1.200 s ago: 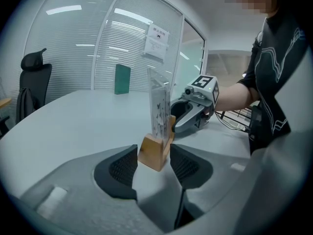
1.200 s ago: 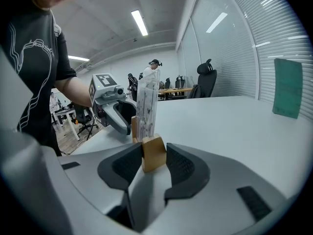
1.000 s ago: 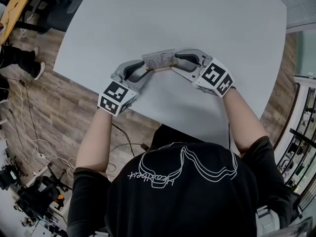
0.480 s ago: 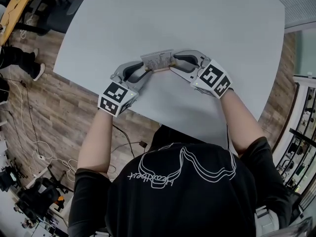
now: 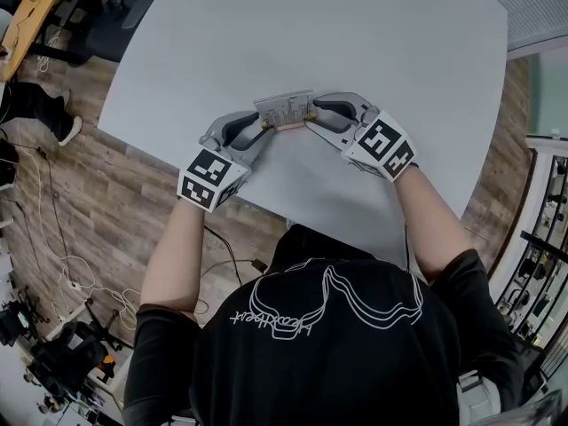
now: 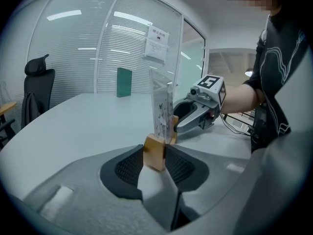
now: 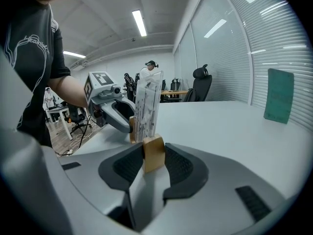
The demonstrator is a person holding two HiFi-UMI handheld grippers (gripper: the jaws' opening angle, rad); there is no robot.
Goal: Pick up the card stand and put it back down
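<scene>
Stand (image 5: 286, 107) clamped by its wooden base ends in my left claw (image 5: 263, 128) and right claw (image 5: 312, 119); uneven release could topple it onto the table (image 5: 355, 25).

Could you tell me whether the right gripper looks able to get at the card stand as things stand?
Yes, it seems so: the right gripper already has its jaws closed on one wooden end of the card stand, while the left gripper holds the opposite end, out of its way.
</scene>
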